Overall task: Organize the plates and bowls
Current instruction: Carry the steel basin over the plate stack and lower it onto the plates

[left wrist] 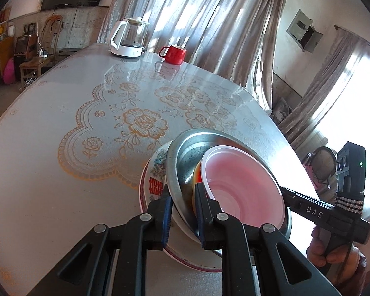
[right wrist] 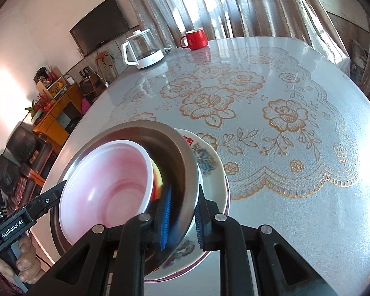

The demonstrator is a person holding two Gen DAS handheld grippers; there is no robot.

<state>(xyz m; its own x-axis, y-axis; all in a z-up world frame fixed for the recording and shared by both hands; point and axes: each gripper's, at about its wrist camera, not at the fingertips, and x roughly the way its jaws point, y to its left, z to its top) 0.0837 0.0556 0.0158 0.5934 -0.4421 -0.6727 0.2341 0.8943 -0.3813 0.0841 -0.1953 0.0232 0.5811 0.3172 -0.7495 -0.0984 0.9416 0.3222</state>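
A stack sits at the table's near edge: a white patterned plate (left wrist: 152,180) (right wrist: 207,162) at the bottom, a steel bowl (left wrist: 185,157) (right wrist: 175,153) on it, and a pink plastic bowl (left wrist: 241,185) (right wrist: 111,177) nested inside over an orange-yellow item (right wrist: 157,180). My left gripper (left wrist: 182,204) is shut on the steel bowl's rim on one side. My right gripper (right wrist: 182,209) is shut on the steel bowl's rim on the opposite side. Each gripper also shows in the other's view, the right (left wrist: 308,204) and the left (right wrist: 44,199).
A red mug (left wrist: 174,53) (right wrist: 194,39) and a glass kettle on a white base (left wrist: 129,38) (right wrist: 143,49) stand at the table's far side. The floral tablecloth (left wrist: 140,123) (right wrist: 278,113) covers the table. Curtains hang behind; a chair and cabinet stand beyond the table.
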